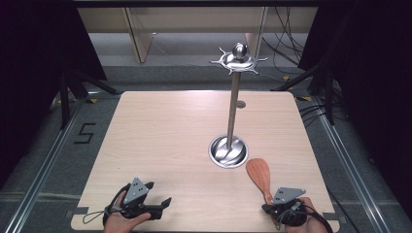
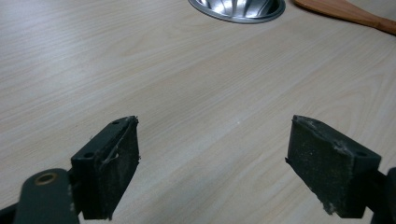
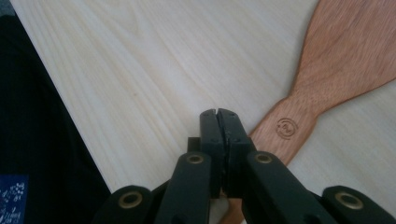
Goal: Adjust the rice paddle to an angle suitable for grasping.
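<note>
The high view looks forward and down over the table point(image 1: 160, 126). Both gripper views skim its top closely; all three catch the spatula point(image 1: 260, 175).

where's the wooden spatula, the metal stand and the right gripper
wooden spatula point(image 1: 258, 174), high view, on its blade
metal stand point(image 1: 233, 112), high view, on its upright pole
right gripper point(image 3: 218, 114), right gripper view, at its closed jaw tips

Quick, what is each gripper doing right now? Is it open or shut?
Left gripper: open, nothing between its jaws.
Right gripper: shut over the wooden spatula handle; grip cannot be told.
</note>
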The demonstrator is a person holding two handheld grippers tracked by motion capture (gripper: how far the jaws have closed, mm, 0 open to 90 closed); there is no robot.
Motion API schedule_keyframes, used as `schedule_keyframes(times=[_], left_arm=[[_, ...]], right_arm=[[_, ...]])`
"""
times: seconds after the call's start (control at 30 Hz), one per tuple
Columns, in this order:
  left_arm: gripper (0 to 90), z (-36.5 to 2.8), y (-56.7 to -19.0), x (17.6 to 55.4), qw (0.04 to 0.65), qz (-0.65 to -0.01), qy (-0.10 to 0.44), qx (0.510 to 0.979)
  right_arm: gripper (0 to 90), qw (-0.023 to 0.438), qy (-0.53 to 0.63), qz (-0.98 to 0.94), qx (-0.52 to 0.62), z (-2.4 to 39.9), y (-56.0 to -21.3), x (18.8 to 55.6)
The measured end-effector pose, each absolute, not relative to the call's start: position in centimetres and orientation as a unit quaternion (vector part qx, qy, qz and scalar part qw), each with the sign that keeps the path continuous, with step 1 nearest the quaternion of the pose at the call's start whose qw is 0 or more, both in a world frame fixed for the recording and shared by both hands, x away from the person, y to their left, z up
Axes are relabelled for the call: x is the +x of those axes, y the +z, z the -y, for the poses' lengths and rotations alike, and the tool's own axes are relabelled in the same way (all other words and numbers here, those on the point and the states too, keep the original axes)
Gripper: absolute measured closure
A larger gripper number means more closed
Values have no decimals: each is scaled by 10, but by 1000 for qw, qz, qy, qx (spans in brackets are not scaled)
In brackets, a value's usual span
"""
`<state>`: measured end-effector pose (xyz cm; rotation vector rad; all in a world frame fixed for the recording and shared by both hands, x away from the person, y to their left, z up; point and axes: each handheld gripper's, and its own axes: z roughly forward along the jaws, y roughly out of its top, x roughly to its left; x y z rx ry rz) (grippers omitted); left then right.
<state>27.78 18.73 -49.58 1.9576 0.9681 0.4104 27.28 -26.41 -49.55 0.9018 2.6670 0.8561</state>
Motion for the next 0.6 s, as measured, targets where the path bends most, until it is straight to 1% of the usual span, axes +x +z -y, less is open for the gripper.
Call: schedule_keyframes(times=[0.07,0.1,0.23,0.27,0.43,0.6], left_arm=[[160,-187,-496,278,444,-391,166,789],[160,-187,-496,277,444,-401,164,784],[160,-187,-496,277,446,-400,163,784],[160,-187,-496,277,446,-400,163,784],[160,-187,-496,277,447,-399,163,784],[160,-187,-496,277,447,-398,162,784]], right_arm=[[900,93,287,-901,312,264,-496,272],[900,100,289,-901,307,266,-496,273],[897,106,279,-900,317,274,-495,273],[896,100,276,-900,323,276,-494,273],[892,119,277,-892,337,289,-492,274],[892,126,272,-885,357,301,-490,276]])
